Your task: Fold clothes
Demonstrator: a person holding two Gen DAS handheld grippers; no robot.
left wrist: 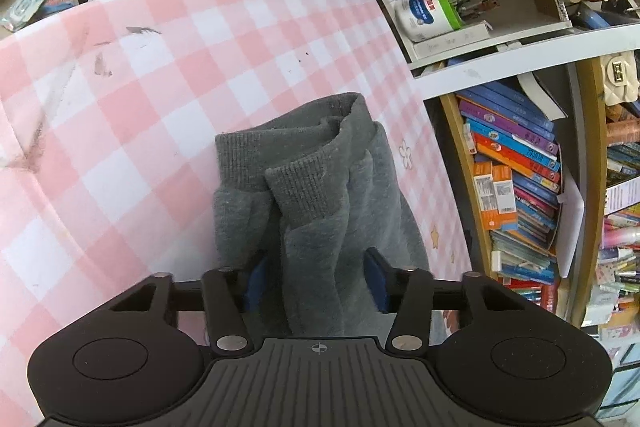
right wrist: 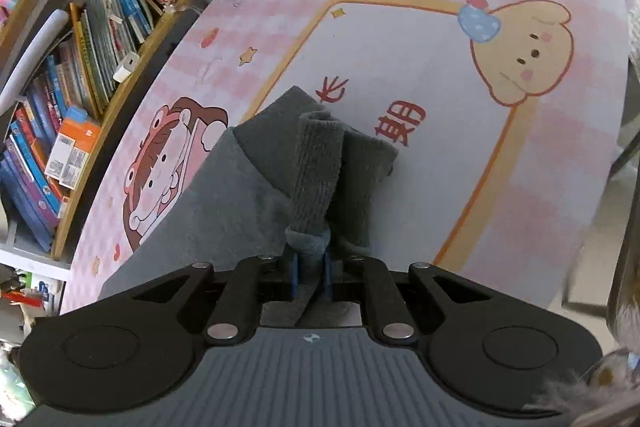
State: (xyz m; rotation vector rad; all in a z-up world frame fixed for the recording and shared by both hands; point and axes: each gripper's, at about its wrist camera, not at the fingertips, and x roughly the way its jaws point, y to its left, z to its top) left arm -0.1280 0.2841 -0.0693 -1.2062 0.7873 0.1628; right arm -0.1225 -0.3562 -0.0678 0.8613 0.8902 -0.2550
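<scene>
- The counter [left wrist: 132, 115], covered by a pink checked mat with cartoon prints, carries the work; it gives a flat bed for laying the cloth out, and a bookshelf [left wrist: 516, 179] crowds its far edge.
- The grey garment [left wrist: 320, 187], a fleecy piece with ribbed cuffs, is bunched and lifted between the two tools rather than lying flat. I judge it is held up so a layer can be carried over or shaken straight.
- The left gripper [left wrist: 316, 279] has its jaws apart, with a thick fold of the garment running between the blue pads; whether they press the cloth I cannot tell.
- The right gripper [right wrist: 311, 273] has its jaws drawn close and clamped on a rolled fleece edge, the ribbed cuff [right wrist: 316, 167] standing just ahead of them.
</scene>
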